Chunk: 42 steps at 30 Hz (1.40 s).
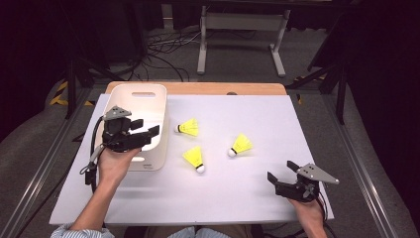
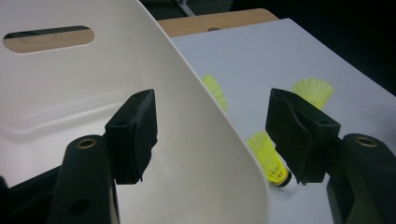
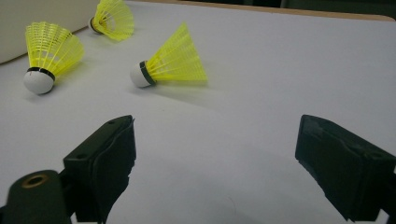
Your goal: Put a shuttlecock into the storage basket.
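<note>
While jaws straddle its wall, bin [image 1: 148, 106] meets left gripper [image 1: 146, 135].

Three yellow feathered-skirt plastic shuttlecocks with white cork heads lie beside the basket: one [image 1: 188, 128] just beside its right wall, one [image 1: 194, 158] near its front right corner, one [image 1: 240, 145] farther right of it. One white plastic basket [image 1: 154, 101] with slot handles. Two black two-jaw grippers: one [image 1: 148, 135] over the basket's right wall, one [image 1: 281, 171] well right of it.
</note>
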Each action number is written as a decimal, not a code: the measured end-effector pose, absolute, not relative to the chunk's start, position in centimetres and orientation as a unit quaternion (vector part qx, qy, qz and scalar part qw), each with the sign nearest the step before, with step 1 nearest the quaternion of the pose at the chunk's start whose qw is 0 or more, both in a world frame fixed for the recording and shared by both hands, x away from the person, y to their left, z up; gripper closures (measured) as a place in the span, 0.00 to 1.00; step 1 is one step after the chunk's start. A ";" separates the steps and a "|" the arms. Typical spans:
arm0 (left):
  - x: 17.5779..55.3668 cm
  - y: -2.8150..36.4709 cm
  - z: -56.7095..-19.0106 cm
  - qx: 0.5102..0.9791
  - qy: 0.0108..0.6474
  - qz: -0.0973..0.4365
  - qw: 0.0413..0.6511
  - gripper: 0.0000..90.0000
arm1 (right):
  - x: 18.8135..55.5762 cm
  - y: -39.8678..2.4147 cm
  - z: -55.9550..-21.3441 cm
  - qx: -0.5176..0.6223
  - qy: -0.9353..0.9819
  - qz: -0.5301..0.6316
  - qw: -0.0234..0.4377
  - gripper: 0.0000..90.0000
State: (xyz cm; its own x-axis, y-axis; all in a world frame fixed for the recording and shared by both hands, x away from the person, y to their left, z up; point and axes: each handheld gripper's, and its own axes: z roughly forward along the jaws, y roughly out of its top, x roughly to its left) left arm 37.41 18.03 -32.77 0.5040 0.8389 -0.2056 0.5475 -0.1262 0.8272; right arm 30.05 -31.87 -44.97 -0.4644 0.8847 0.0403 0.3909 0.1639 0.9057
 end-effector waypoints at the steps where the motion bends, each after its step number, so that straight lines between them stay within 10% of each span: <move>1: 37.4 18.0 -32.8 0.734 0.472 0.158 0.462 0.39 | 30.1 -31.9 -45.0 0.446 0.716 0.469 0.263 0.14; 42: 39.9 12.0 -32.2 0.777 0.435 0.120 0.439 0.44 | 29.9 -32.0 -44.9 0.439 0.717 0.474 0.261 0.14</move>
State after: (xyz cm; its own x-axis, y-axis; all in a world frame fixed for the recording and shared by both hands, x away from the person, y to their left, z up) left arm 39.91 12.03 -32.17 0.5938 0.7804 -0.1960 0.5702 -0.2363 0.7868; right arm 29.87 -32.01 -44.92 -0.4787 0.8770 0.0423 0.3829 0.1652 0.9089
